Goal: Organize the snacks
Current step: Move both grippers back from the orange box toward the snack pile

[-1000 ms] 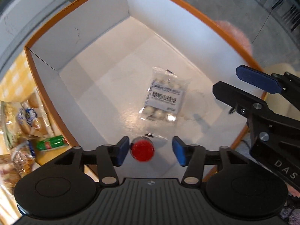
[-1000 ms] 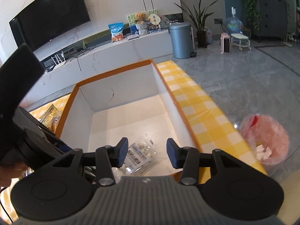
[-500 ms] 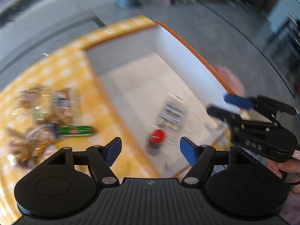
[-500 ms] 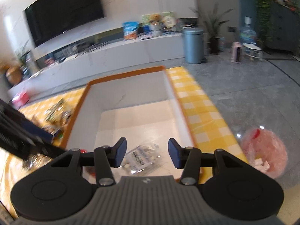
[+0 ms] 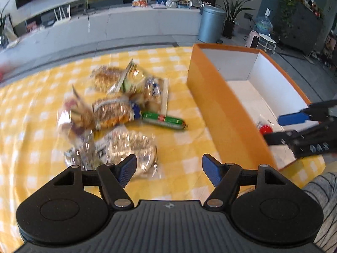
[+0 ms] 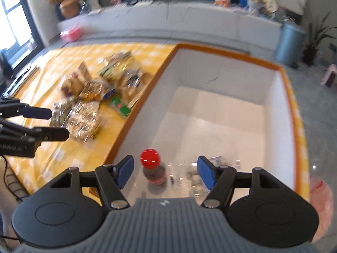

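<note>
Both grippers wide, empty: left gripper [image 5: 167, 171] near crinkly snack bags [image 5: 126, 147]; light, slippery; pinch the seam edge; right gripper [image 6: 165, 172] over box [image 6: 210, 48].

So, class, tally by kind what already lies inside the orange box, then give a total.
Red-capped bottle: 1
Clear packet of white balls: 1
Total in the orange box: 2

Black tongs [image 5: 168, 169], blue pads [image 5: 127, 168], silver screws, ribbed grey housing.
</note>
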